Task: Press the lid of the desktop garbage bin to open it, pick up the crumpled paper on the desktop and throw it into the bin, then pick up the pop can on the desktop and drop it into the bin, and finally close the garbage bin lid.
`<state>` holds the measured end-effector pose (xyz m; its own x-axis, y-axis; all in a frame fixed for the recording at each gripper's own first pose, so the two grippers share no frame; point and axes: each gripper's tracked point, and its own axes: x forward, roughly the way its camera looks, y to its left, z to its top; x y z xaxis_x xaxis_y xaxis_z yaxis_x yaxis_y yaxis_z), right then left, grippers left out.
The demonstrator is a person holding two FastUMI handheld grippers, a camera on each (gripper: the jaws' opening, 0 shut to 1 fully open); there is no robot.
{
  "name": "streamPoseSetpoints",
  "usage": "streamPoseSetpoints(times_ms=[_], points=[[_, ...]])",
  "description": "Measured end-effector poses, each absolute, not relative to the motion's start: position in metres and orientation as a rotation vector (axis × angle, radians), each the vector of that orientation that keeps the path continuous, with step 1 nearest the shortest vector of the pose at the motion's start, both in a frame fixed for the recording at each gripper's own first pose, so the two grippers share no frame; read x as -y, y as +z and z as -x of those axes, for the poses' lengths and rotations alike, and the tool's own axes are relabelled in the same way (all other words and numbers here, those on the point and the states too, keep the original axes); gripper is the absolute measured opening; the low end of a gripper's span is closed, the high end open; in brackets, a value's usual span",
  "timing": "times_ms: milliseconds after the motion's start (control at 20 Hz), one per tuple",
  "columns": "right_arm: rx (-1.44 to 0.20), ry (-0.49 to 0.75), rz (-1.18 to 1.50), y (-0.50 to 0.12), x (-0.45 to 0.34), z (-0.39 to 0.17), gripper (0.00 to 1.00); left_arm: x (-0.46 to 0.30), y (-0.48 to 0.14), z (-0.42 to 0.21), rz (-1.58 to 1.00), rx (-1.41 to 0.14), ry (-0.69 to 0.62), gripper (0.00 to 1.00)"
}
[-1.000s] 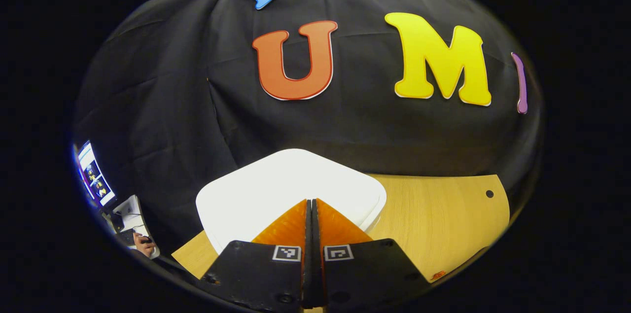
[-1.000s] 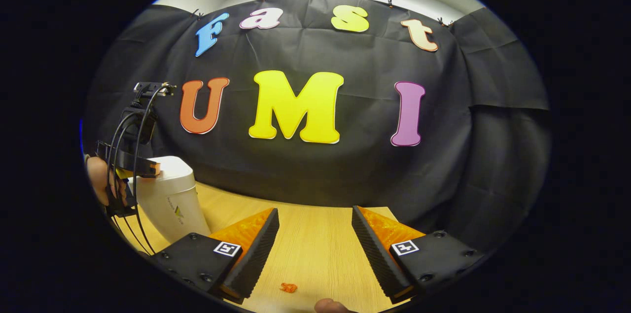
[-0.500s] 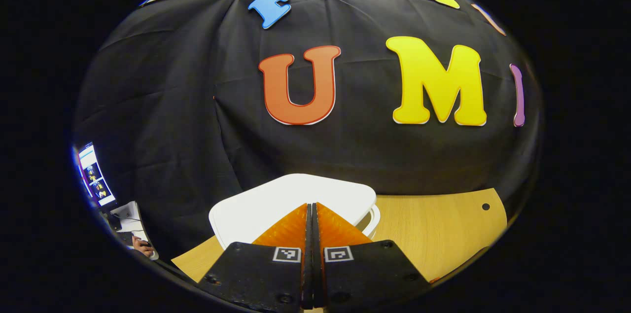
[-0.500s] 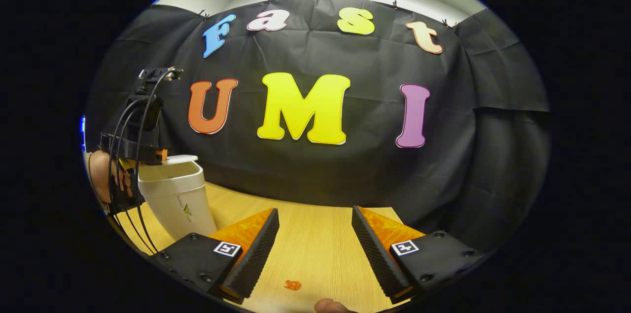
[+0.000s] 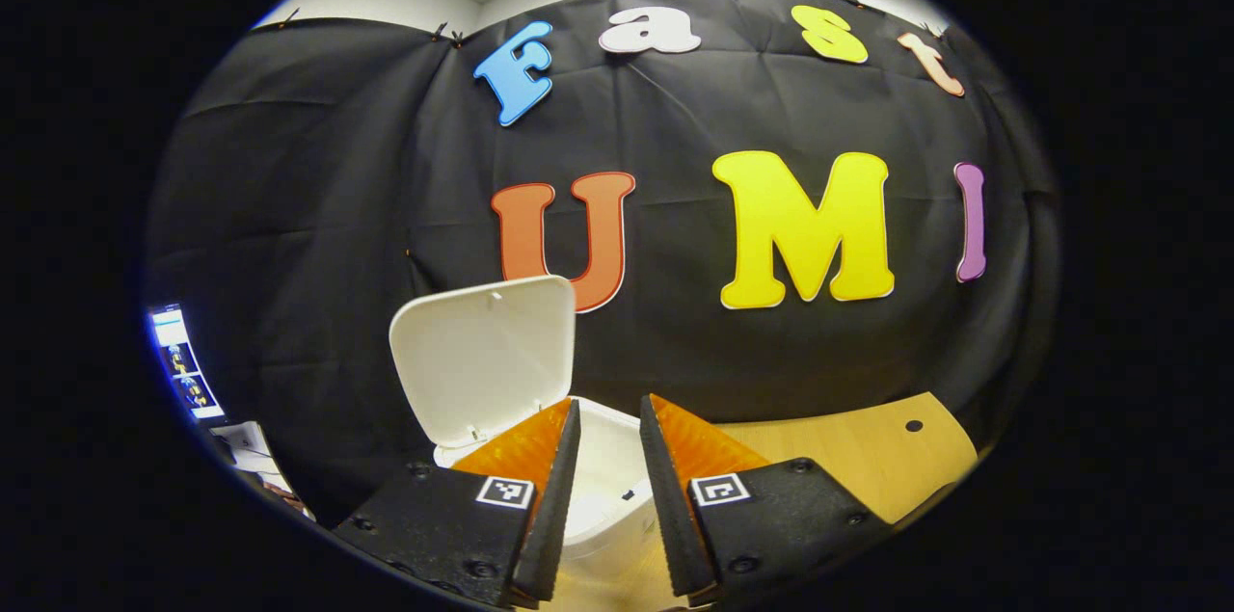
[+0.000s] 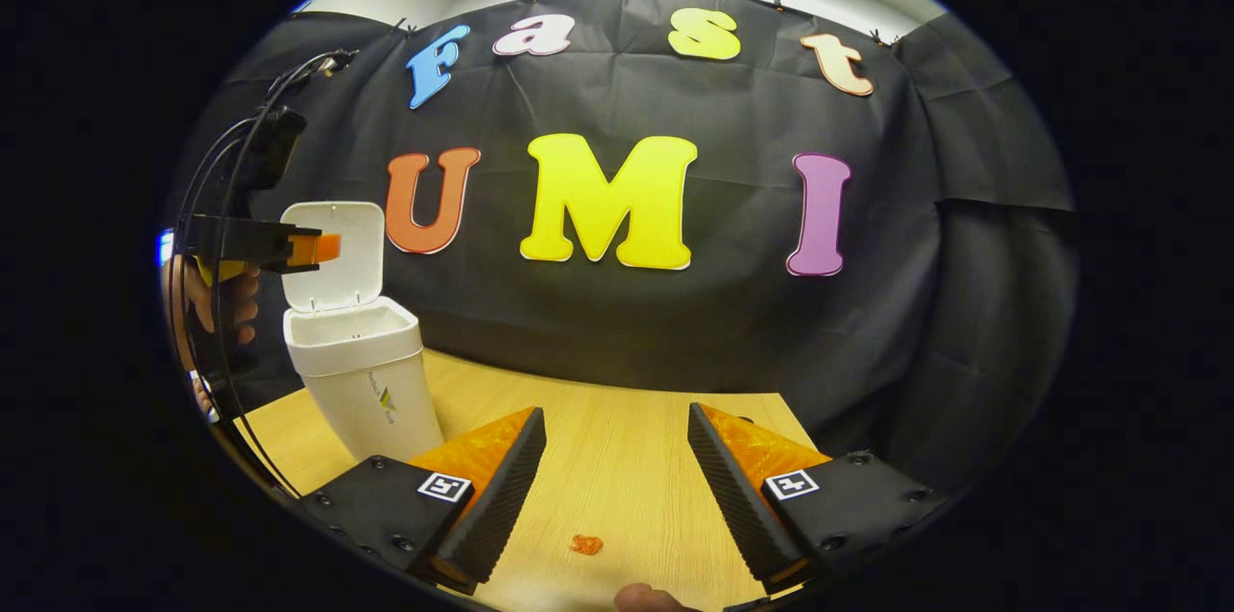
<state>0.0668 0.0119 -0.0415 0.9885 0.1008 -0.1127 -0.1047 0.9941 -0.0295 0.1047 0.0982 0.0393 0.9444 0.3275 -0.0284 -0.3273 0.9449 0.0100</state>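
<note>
The white desktop bin (image 6: pixel 362 381) stands at the left of the wooden table (image 6: pixel 627 467), its lid (image 6: pixel 337 251) swung up and upright. Above the bin's rim and apart from it hovers my left gripper (image 6: pixel 308 249), held by a hand (image 6: pixel 207 299). In the left gripper view the lid (image 5: pixel 482 357) stands open and the bin's inside (image 5: pixel 607 477) lies below my left gripper (image 5: pixel 608 403), whose fingers are slightly parted with nothing between them. My right gripper (image 6: pixel 615 412) is open over bare tabletop to the right of the bin.
A small orange scrap (image 6: pixel 585 545) lies on the table between the right fingers. A fingertip (image 6: pixel 641 600) pokes in at the bottom edge. The table's far right corner has a hole (image 5: pixel 913 425). A lit monitor (image 5: pixel 178 361) sits far left.
The bin lid went from shut to fully upright. My left gripper rose off it and its fingers parted a little. The right gripper hardly moved.
</note>
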Motion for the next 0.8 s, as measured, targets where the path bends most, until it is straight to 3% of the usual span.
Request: streamPoseSetpoints(times_ms=[150,200,250,300,350,800], points=[[-0.146,0.113,0.019,-0.057,-0.013,-0.062,0.94,-0.076,0.031,-0.085,0.030,-0.002,0.259,0.58],[-0.162,0.118,0.012,-0.064,-0.014,-0.060,0.94,-0.072,0.025,-0.079,0.036,-0.005,0.244,0.73],[-0.182,0.116,0.010,-0.072,-0.013,-0.059,0.94,-0.067,0.018,-0.072,0.041,-0.015,0.235,0.75],[-0.202,0.119,0.009,-0.079,-0.012,-0.058,0.94,-0.060,0.011,-0.066,0.044,-0.028,0.218,0.85],[-0.220,0.120,0.011,-0.088,-0.013,-0.058,0.94,-0.053,0.005,-0.060,0.040,-0.032,0.205,0.75],[-0.403,0.131,0.081,-0.178,-0.009,-0.072,0.94,-0.010,-0.072,-0.006,0.018,-0.176,0.120,0.75]])
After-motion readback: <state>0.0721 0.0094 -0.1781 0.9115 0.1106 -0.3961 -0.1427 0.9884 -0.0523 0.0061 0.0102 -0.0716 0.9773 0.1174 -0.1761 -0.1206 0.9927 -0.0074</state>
